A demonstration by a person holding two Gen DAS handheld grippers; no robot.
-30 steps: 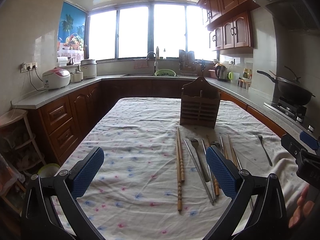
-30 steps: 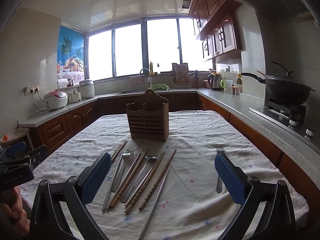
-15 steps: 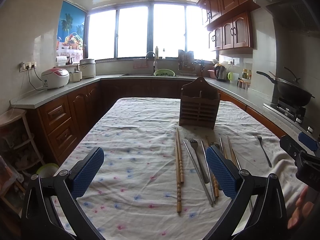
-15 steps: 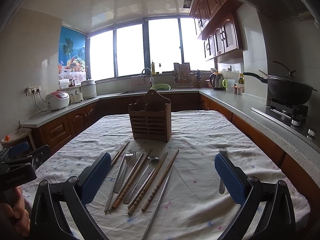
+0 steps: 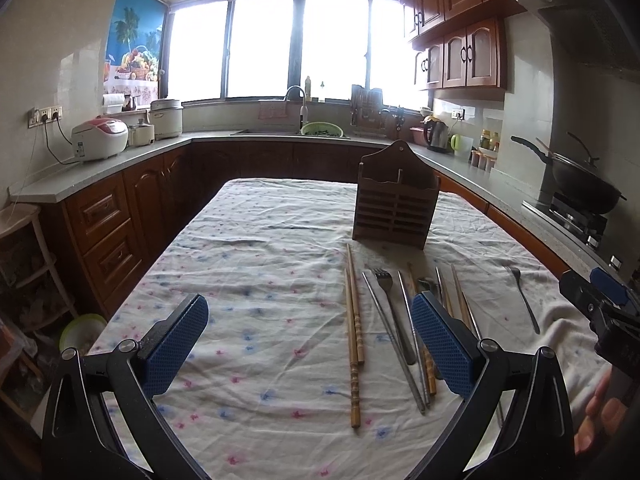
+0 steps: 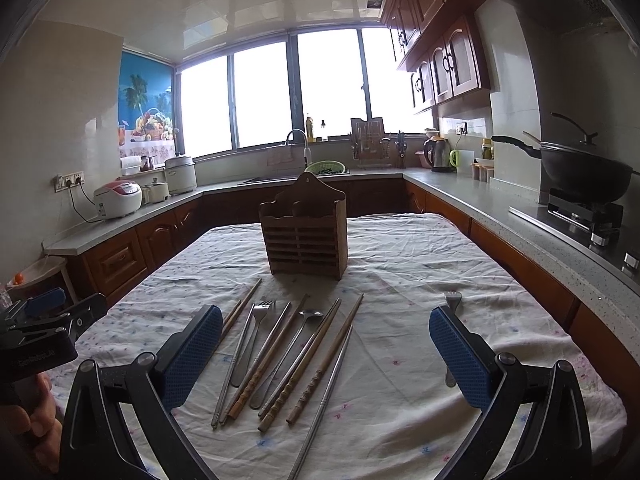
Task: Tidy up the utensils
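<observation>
A wooden utensil holder [image 6: 305, 232] is standing upright at the far middle of the cloth-covered table [image 6: 420, 264], and nothing is showing above its slotted front. The utensils are lying loose on the cloth just near of it: wooden chopsticks [image 6: 306, 364], metal chopsticks [image 6: 322, 400], a fork [image 6: 250, 340] and a spoon [image 6: 286, 354], fanned side by side. A second fork [image 6: 451, 332] is lying apart to the right, partly hidden behind the right gripper's pad.

The right gripper [image 6: 326, 360] is hanging above the near ends of the fanned utensils with its jaws spread wide and holding nothing. The left gripper [image 5: 310, 344] is likewise gaping wide and empty above the cloth, with a pair of wooden chopsticks [image 5: 354, 328] lying between its pads in that view.

Compared with one second ago, very little is changing. Both cameras are drifting only slightly, so that the holder and utensils are sitting marginally lower in the right wrist view; no utensil is shifting and neither gripper is narrowing. This suggests that the sorting is not yet under way and that the person is lining up a first pick, probably from the fanned group.

On the left gripper's body, seen at the left edge of the right wrist view, a line of small lettering is showing, but it is too blurred to read with confidence. A rice cooker [image 6: 118, 199] on the far-left counter is bearing no readable label.
</observation>
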